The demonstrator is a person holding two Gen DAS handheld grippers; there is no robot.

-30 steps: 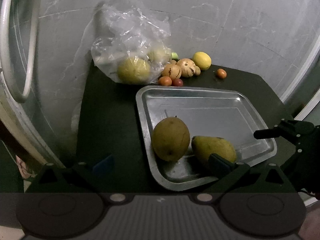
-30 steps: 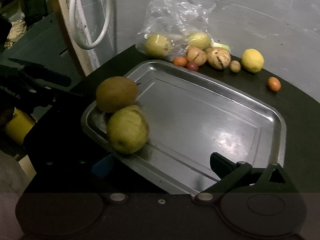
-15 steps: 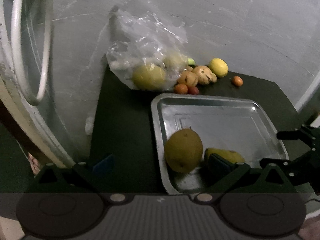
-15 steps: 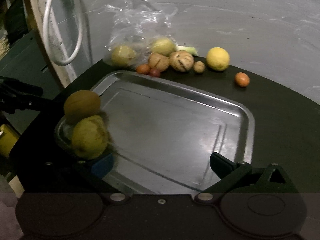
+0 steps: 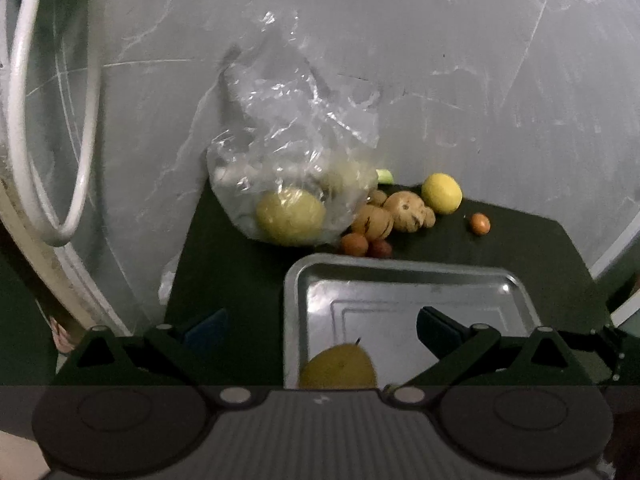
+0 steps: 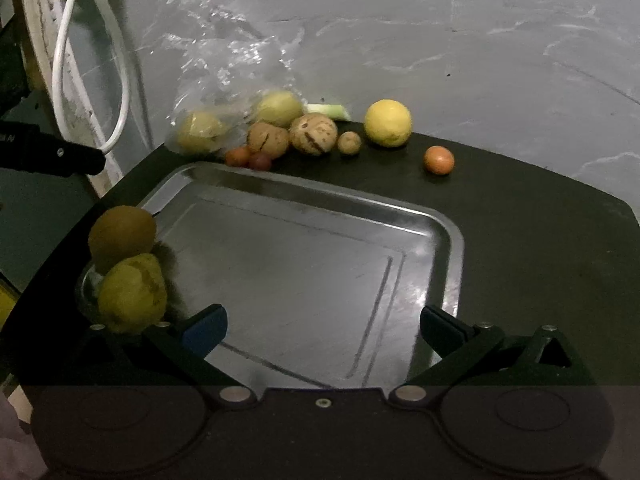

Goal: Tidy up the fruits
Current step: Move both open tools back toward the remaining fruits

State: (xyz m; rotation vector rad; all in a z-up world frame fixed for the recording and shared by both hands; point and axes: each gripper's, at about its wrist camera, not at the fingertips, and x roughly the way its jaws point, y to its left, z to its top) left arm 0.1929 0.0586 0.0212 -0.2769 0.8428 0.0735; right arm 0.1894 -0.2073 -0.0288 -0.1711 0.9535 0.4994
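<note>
The right gripper [image 6: 320, 330] hangs over the near edge of the tray [image 6: 452, 240], jaws spread wide with nothing between them. The left gripper [image 5: 320, 330] is likewise wide open and empty, low over the tray's left end.

In the tray's near left corner sit two mangoes. The yellow-green mango [image 6: 132, 294] lies nearest, its long axis running roughly toward the far right; just behind it and touching is the browner mango [image 6: 122, 236], rounder, so its axis is hard to tell. From the left wrist view only the top of one mango [image 5: 338, 366] shows, with a short stem pointing up and away. The rest of the tray is bare metal.

Past the tray's far rim, on the dark table [image 6: 540, 220], two small reddish fruits [image 6: 248, 158] lie touching. Behind them are two striped tan fruits [image 6: 292, 136], a small tan one [image 6: 349, 143] and a lemon [image 6: 388, 123]. An orange-red fruit [image 6: 439, 159] sits apart to the right. At far left a clear bag [image 5: 288, 184] holds two pale yellow fruits [image 5: 290, 216].
</note>
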